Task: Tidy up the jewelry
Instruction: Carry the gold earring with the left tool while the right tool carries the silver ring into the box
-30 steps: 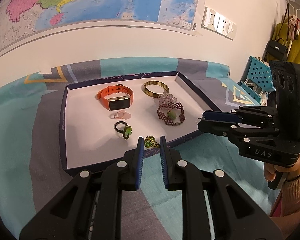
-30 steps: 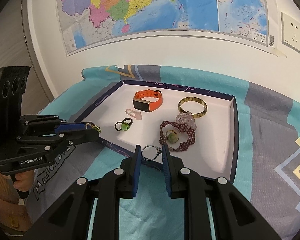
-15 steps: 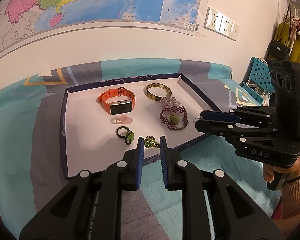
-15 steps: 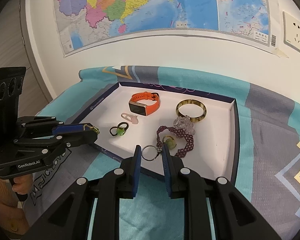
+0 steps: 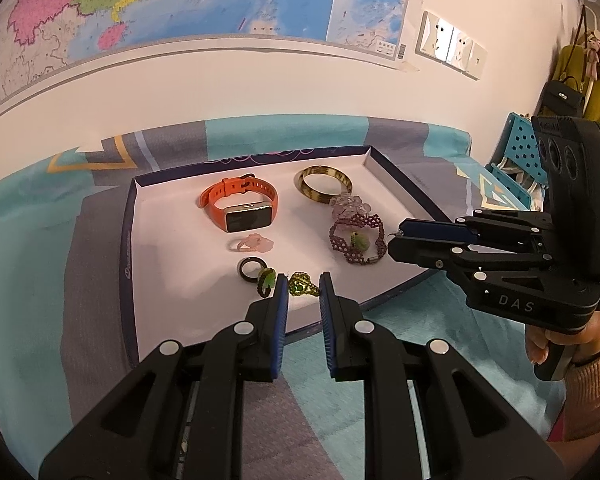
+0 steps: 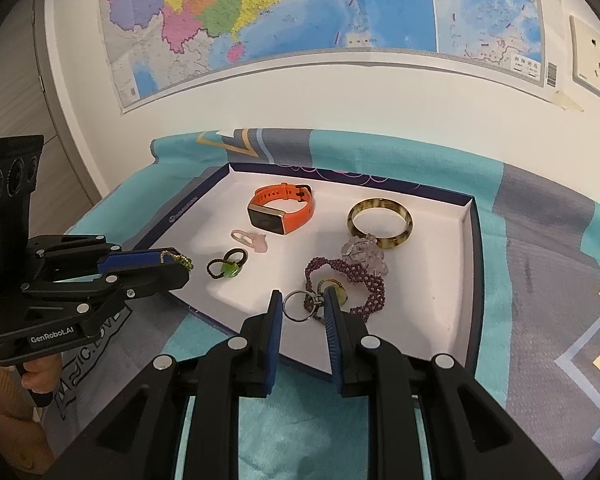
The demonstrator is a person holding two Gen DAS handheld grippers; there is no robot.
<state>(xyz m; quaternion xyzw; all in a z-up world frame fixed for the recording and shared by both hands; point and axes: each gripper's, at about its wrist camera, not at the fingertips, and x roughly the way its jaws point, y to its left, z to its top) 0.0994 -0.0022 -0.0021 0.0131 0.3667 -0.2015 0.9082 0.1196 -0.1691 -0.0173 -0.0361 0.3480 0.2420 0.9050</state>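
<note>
L gripper [image 5: 303, 289] is clamped on a green beaded piece [image 5: 300, 283], held just over the tray [image 5: 129, 240] front edge beside the black ring [image 5: 249, 269]. R gripper [image 6: 302, 305] is clamped on a silver ring [image 6: 298, 306] above the purple bracelet [image 6: 346, 276]. Risk: ring's dangling clasp may be snagged on the bracelet beads, w/ the bracelet dragged along.
</note>
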